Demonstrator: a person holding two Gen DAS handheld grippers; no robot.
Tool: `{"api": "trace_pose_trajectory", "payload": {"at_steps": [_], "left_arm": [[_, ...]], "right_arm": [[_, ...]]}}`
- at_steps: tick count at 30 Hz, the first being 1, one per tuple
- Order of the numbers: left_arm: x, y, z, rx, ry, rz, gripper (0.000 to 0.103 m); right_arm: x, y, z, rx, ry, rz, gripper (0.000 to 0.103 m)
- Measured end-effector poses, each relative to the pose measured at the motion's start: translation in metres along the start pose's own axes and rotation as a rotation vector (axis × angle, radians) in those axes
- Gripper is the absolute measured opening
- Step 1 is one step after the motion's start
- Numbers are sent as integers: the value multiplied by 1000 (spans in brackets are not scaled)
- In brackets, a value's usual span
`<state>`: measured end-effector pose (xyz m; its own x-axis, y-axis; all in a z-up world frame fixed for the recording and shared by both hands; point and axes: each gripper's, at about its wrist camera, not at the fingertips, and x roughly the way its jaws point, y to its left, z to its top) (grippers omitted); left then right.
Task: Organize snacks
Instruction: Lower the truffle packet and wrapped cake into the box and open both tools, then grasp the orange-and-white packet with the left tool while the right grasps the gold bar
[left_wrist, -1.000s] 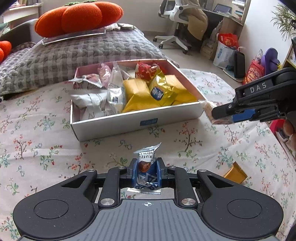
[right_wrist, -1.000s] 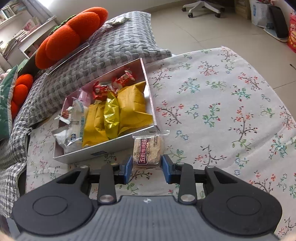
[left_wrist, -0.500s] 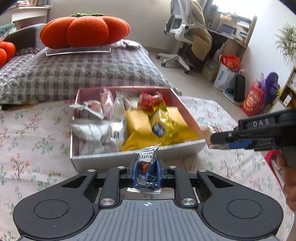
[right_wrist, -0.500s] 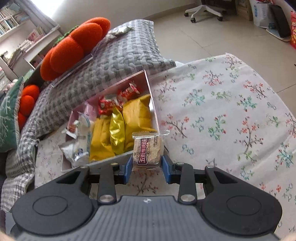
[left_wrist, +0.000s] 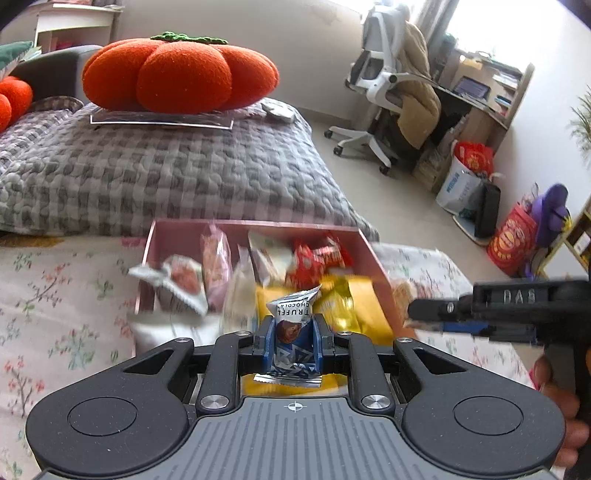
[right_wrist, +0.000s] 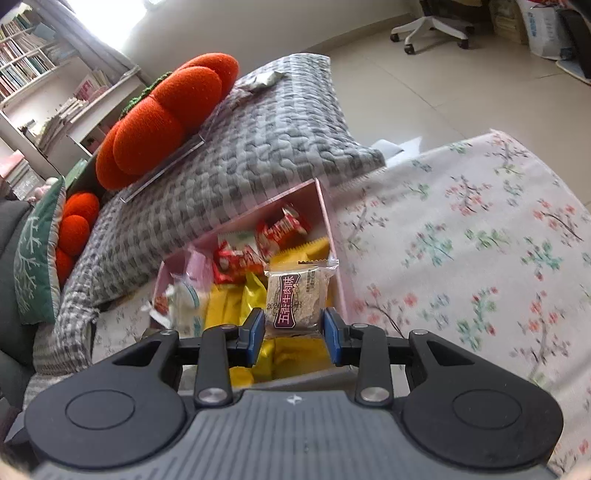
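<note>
My left gripper (left_wrist: 293, 332) is shut on a blue and silver truffle chocolate packet (left_wrist: 293, 325) and holds it above the front of the pink snack box (left_wrist: 255, 225). The box holds yellow, red and white snack packets. My right gripper (right_wrist: 294, 334) is shut on a clear-wrapped biscuit packet with a maroon label (right_wrist: 297, 295) and holds it above the box's right front part (right_wrist: 328, 221). The right gripper also shows at the right of the left wrist view (left_wrist: 417, 319), by the box's right wall.
The box sits on a floral cloth (right_wrist: 480, 240). A grey checked cushion (left_wrist: 166, 173) with an orange pumpkin pillow (left_wrist: 177, 74) lies behind the box. An office chair (left_wrist: 391, 85) and bags (left_wrist: 513, 236) stand on the floor at the right.
Both grippers have moved forward and over the box, each still holding its packet. The box now sits closer under the fingers.
</note>
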<state>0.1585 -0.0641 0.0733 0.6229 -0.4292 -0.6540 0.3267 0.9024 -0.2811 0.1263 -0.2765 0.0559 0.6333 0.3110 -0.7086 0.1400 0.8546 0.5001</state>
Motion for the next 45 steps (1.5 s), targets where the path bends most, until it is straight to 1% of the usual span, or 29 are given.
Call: {"api": "trace_pose_trajectory", "payload": {"at_steps": [4, 7, 10, 12, 15, 16, 17, 18, 19, 21, 24, 26, 28, 29, 30, 32, 36, 38, 42, 45], "left_arm": [[17, 3, 21, -45, -19, -6, 18], [36, 3, 32, -78, -12, 0, 18], [50, 4, 36, -81, -15, 28, 18], [59, 7, 40, -96, -14, 30, 19], [64, 12, 40, -117, -20, 18, 24], [61, 14, 39, -121, -30, 17, 31], [57, 15, 37, -117, -43, 16, 36], [51, 16, 36, -105, -56, 21, 41], [46, 16, 34, -89, -64, 30, 42], [33, 15, 31, -65, -71, 45, 42], [8, 15, 25, -38, -78, 45, 42], [-10, 13, 19, 0, -80, 62, 42], [-27, 11, 7, 28, -68, 92, 49], [-33, 9, 1, 39, -58, 93, 50], [-40, 8, -8, 52, -41, 93, 51], [-47, 2, -23, 78, -4, 100, 51], [-65, -8, -56, 200, 28, 93, 54], [-71, -8, -70, 239, 49, 77, 54], [-78, -6, -100, 321, 146, -26, 60], [-79, -10, -123, 438, 199, -68, 62]], "right_arm": [[11, 5, 9, -26, 7, 23, 31], [20, 11, 15, -59, 5, 4, 31], [32, 11, 23, -56, 2, -6, 31], [38, 12, 28, -56, -5, -8, 31], [40, 17, 34, -41, -71, 26, 34], [40, 18, 34, -32, -92, 38, 36], [41, 18, 33, -32, -102, 41, 42], [41, 18, 32, -40, -102, 37, 47], [41, 18, 31, -49, -102, 24, 49], [37, 15, 28, -48, -98, -1, 49], [28, 10, 27, -10, -94, 13, 49], [17, 11, 24, -15, -102, 14, 49], [6, 18, 17, -70, -95, -17, 49], [5, 23, 14, -102, -90, -35, 51], [-1, 29, 8, -145, -87, -55, 53], [-7, 38, -3, -209, -70, -76, 61], [-10, 57, -29, -320, 1, -106, 64], [-13, 60, -42, -347, 34, -113, 67], [-21, 62, -65, -408, 87, -143, 72], [-27, 63, -78, -426, 107, -168, 73]]}}
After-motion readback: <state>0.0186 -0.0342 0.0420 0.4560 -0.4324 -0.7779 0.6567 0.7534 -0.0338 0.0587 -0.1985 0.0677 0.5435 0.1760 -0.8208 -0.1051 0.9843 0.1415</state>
